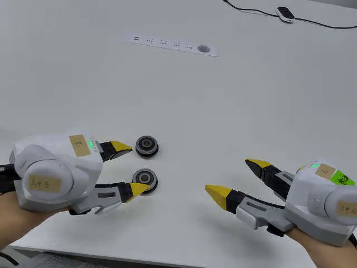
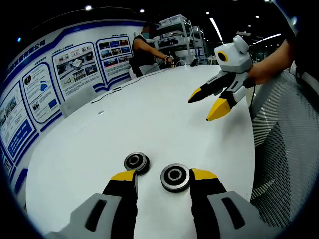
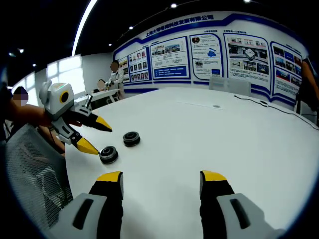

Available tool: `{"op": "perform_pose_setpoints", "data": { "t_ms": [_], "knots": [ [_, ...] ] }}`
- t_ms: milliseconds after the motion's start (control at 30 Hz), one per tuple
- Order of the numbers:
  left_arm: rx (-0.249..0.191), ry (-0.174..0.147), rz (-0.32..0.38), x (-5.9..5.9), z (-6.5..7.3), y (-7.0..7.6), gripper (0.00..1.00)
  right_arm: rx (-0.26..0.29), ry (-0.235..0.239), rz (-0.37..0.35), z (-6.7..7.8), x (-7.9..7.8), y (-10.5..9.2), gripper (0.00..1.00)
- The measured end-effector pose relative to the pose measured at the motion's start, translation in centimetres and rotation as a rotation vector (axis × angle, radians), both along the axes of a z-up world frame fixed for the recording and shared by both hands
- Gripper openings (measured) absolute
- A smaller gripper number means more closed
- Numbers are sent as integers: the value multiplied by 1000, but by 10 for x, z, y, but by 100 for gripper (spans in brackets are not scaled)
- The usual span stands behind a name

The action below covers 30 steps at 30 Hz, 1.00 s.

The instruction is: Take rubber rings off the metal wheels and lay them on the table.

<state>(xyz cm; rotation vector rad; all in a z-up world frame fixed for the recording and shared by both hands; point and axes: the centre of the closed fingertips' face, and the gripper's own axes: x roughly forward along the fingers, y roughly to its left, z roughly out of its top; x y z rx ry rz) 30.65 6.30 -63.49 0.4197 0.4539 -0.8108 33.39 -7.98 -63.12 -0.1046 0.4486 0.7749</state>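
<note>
Two metal wheels with black rubber rings lie flat on the white table: the far wheel [image 1: 147, 146] [image 2: 136, 161] [image 3: 131, 138] and the near wheel [image 1: 145, 179] [image 2: 175, 177] [image 3: 108, 154]. My left gripper [image 1: 127, 168] [image 2: 163, 175] [image 3: 92, 134] is open, its yellow tips just short of both wheels, with the near wheel close to its lower tip. My right gripper [image 1: 239, 177] [image 3: 161, 177] [image 2: 212, 104] is open over bare table to the right, holding nothing.
A white power strip [image 1: 170, 44] lies flat at the far middle of the table. A black cable with a small device [image 1: 285, 13] runs along the far right. People stand at the table's far end [image 2: 147, 47]. A mesh chair back [image 3: 30, 164] stands beside the table.
</note>
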Motion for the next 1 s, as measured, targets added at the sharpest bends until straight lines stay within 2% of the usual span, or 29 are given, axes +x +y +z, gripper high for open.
{"op": "perform_pose_setpoints", "data": {
  "t_ms": [233,700,1000],
  "knots": [
    [-2,2,-7,-1,-2,-1,41,-3,3,6,0,-2,1,63],
    [3,29,-13,-3,-8,-1,32,4,8,7,-1,-1,2,63],
    [7,43,-40,-4,-12,-7,26,11,12,6,-1,0,2,63]
  ]
}}
